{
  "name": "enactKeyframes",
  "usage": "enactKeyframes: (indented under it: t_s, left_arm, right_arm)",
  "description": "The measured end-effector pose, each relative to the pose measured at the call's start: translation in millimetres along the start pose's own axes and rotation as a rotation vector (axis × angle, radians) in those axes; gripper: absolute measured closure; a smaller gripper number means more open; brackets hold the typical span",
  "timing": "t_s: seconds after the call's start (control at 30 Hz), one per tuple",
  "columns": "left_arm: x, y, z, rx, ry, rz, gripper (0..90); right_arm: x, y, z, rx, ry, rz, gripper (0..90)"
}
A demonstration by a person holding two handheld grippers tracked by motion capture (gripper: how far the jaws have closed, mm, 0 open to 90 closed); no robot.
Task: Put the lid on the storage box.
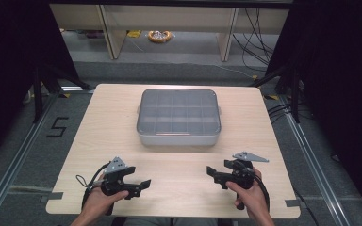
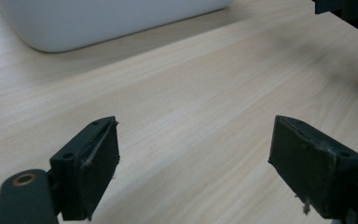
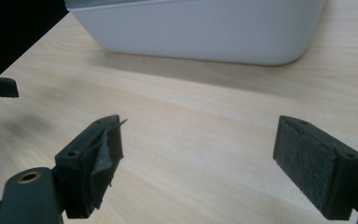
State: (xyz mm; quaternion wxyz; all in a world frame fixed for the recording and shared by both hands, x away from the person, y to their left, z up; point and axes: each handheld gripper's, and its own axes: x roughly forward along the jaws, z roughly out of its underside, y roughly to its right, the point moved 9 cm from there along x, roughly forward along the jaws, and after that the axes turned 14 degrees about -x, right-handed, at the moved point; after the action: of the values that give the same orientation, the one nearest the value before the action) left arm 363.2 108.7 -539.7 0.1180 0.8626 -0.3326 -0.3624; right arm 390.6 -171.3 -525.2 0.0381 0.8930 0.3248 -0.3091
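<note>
Near the front tabletop (image 1: 179, 188) edge, the left gripper (image 1: 139, 186) and right gripper (image 1: 214, 173) point inward toward each other, fingers spread wide and empty. Farther back, at centre, sits the lidded grey compartment box (image 1: 178, 117). A lopsided grab could likely skid it or tilt the lid.

One mark can be read: a black numeral "5" (image 1: 57, 127) taped on the grey carpeted floor (image 1: 19, 155), well off to the left of the left-hand black two-jaw claw (image 1: 143, 184).
</note>
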Motion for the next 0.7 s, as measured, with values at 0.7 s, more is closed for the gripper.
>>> enactKeyframes:
  t_s: [0.7]
  left_arm:
    - [-2.5, 24.5, 30.6, 0.052, -0.081, 0.032, 15.3]
  right_arm:
    - [-14.9, -27.5, 36.6, -0.024, -0.040, -0.049, 16.7]
